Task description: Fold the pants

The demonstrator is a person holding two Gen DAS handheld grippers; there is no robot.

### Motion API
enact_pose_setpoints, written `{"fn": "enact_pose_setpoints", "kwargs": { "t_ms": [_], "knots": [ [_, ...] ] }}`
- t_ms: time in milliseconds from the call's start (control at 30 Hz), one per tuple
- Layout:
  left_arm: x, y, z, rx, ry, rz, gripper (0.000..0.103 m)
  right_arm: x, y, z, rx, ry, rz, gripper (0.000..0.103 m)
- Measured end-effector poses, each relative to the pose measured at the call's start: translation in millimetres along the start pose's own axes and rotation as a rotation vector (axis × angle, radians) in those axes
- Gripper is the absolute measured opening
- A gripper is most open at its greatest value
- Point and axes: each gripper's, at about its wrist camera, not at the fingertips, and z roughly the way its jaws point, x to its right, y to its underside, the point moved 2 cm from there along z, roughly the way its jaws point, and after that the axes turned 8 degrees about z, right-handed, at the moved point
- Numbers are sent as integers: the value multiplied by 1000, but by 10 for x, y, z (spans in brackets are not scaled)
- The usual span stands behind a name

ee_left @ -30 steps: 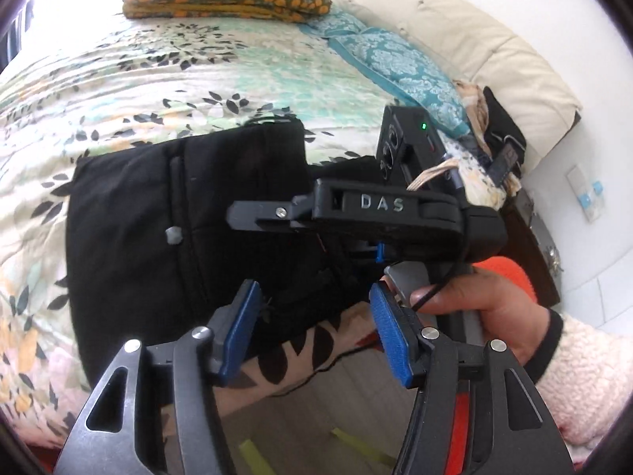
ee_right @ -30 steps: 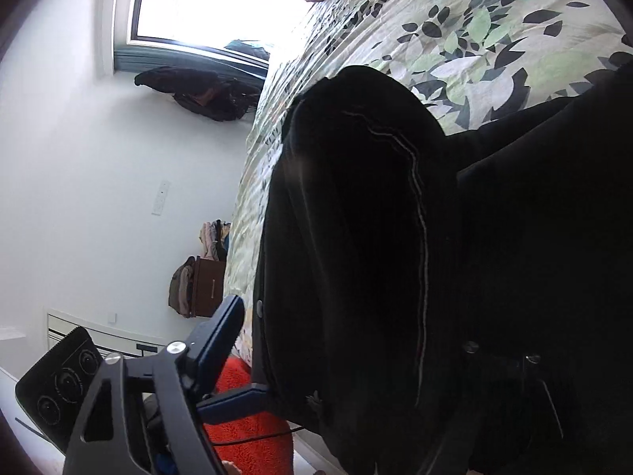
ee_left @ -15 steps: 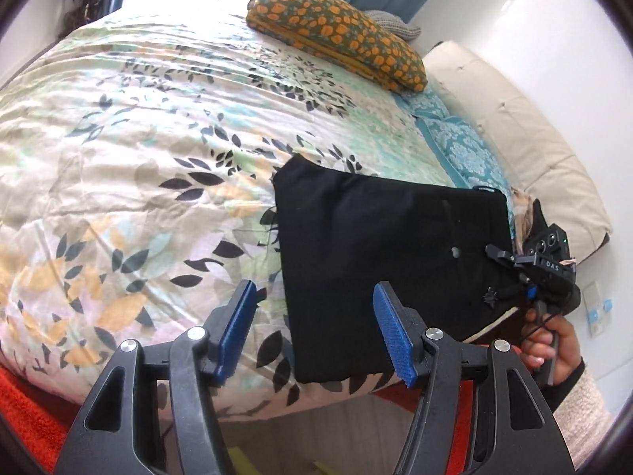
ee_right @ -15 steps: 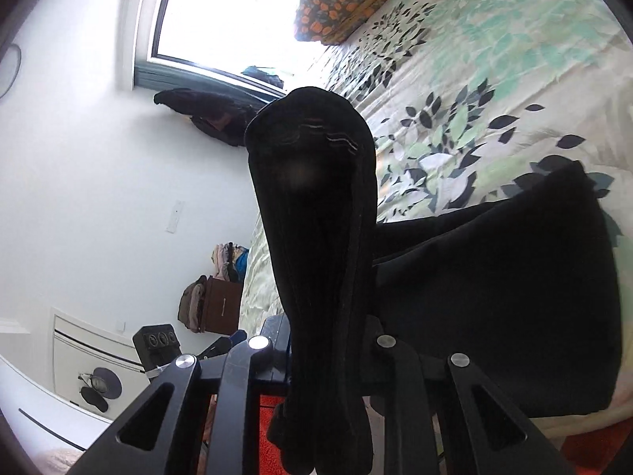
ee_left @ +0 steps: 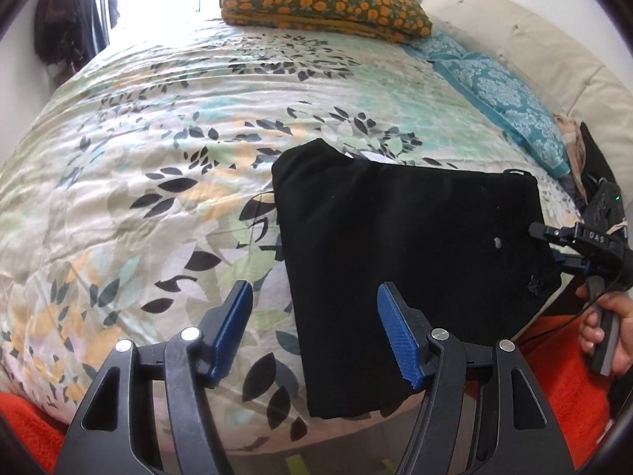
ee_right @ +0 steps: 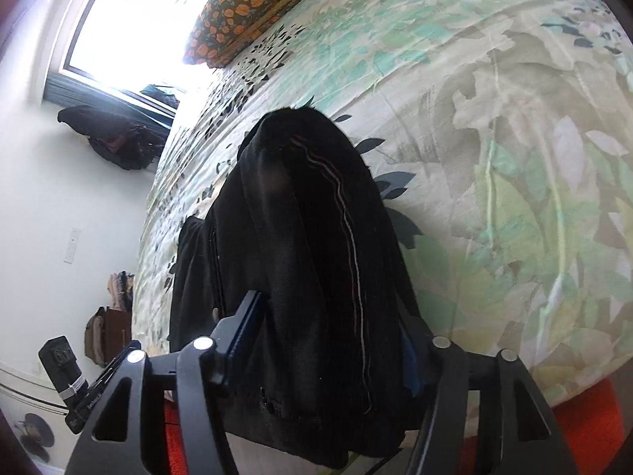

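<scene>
The black pants (ee_left: 407, 253) lie folded into a flat rectangle on the floral bedspread (ee_left: 166, 150), near the bed's front right edge. My left gripper (ee_left: 314, 328) is open and empty, hovering above the folded pants' front left corner. My right gripper (ee_left: 554, 245) shows at the right edge of the left wrist view, clamped on the pants' right edge. In the right wrist view the black pants (ee_right: 316, 277) bulge up between the fingers of my right gripper (ee_right: 332, 336), which is shut on the thick fold.
An orange-flowered pillow (ee_left: 324, 0) lies at the head of the bed, with a blue patterned pillow (ee_left: 502, 95) and a cream headboard cushion (ee_left: 554, 51) on the right. A red rug (ee_left: 561, 376) covers the floor by the bed. A window (ee_right: 130, 19) is behind.
My left gripper has pulled back and away from the pants, which now lie flat. My right gripper keeps hold of the pants' edge and has swung with it.
</scene>
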Motion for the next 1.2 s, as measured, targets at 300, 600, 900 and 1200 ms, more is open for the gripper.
{"fn": "enact_pose_setpoints", "kwargs": {
  "t_ms": [300, 600, 900, 1200],
  "knots": [
    [706, -79, 321, 36, -60, 225, 68, -878, 205, -499, 248, -8, -398, 62],
    [766, 22, 595, -27, -35, 279, 76, -150, 261, 290, 96, 96, -187, 23],
    [295, -928, 582, 66, -28, 59, 79, -702, -145, -334, 295, 87, -299, 42],
    [-169, -882, 1531, -31, -110, -88, 93, -248, -500, 467, 226, 121, -246, 48]
  ]
}}
